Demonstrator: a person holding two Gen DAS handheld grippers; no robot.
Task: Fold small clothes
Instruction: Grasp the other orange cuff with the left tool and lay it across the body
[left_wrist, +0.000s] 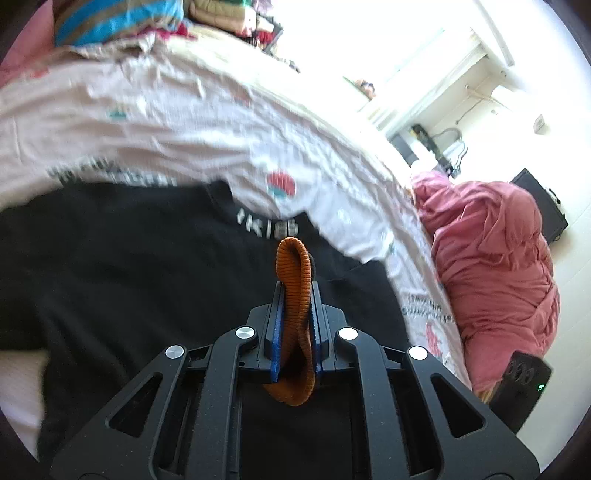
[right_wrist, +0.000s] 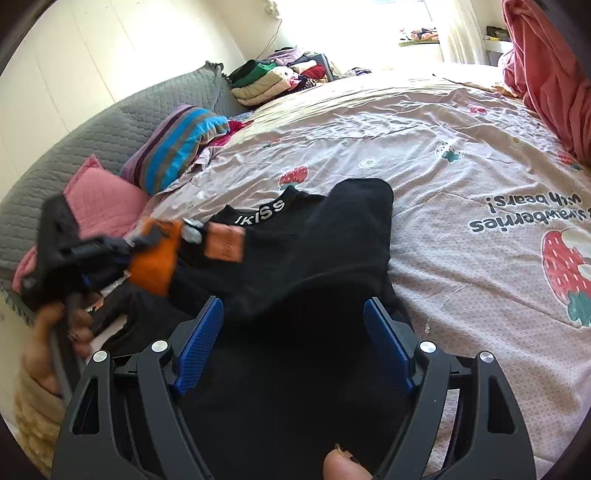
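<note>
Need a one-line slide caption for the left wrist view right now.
Left claw shut on the orange cuff of a black top lying on the strawberry-print bedsheet.

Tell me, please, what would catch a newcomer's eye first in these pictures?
First, the orange ribbed cuff, pinched in the shut jaws of the left gripper. It belongs to the black top, which lies on the strawberry-print bedsheet. The right gripper hovers open over the top.

A strawberry-print sheet (right_wrist: 424, 155) covered the bed. At ten o'clock in the right wrist view lay a striped pillow (right_wrist: 177, 147) and a pink cushion (right_wrist: 103, 199) against a grey quilted headboard (right_wrist: 110, 114); stacked clothes (right_wrist: 277, 79) sat at twelve, a pink duvet (right_wrist: 550, 81) at two.
</note>
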